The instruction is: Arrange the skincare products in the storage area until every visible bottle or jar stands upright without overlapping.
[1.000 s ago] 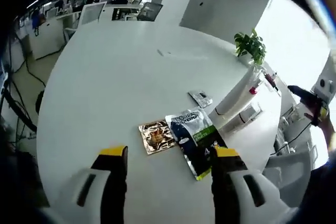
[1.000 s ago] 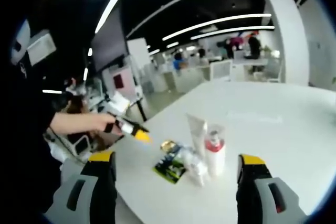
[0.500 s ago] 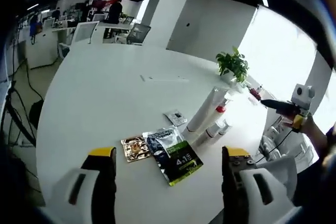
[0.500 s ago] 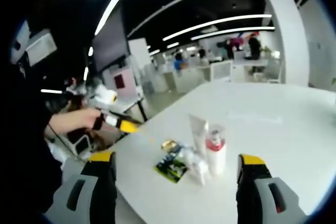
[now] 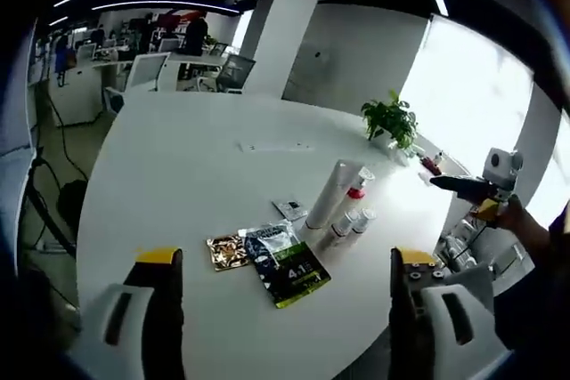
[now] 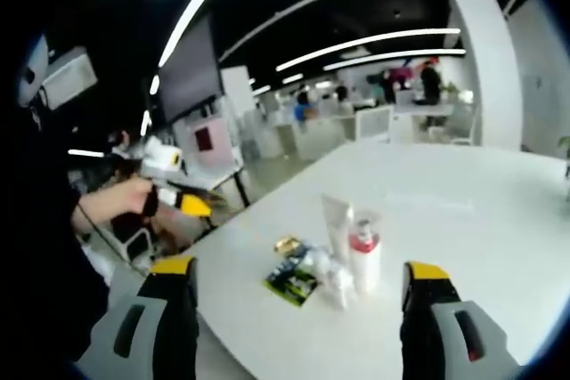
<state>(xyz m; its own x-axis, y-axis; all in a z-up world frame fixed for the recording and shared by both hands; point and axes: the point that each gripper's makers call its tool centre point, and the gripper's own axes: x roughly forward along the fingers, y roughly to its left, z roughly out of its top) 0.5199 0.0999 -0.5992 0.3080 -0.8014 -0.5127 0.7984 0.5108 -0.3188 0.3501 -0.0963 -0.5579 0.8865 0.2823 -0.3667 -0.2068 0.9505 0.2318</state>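
Note:
A white tube (image 5: 326,195) (image 6: 336,224) and a white bottle with a red band (image 5: 357,191) (image 6: 365,254) stand together on the round white table (image 5: 178,157). Two small white bottles (image 5: 347,226) (image 6: 331,280) are beside them; whether they stand or lie is unclear. A dark-green sachet (image 5: 290,266) (image 6: 290,284), a gold sachet (image 5: 228,251) and a small silver sachet (image 5: 289,211) lie flat. My left gripper (image 5: 286,257) (image 6: 183,203) hangs open, back from the group. My right gripper (image 6: 303,266) (image 5: 461,185) is open, off the table's edge.
A potted plant (image 5: 390,122) and small items (image 5: 431,163) sit at the table's far side. A flat white slip (image 5: 276,145) lies mid-table. Office chairs (image 5: 147,68), desks and a white pillar (image 5: 276,33) stand beyond. Wide bare tabletop surrounds the products.
The left gripper has drawn back from the table, so the products look smaller and farther in its view. In the right gripper view it moved left and up. The right gripper's view barely shifted.

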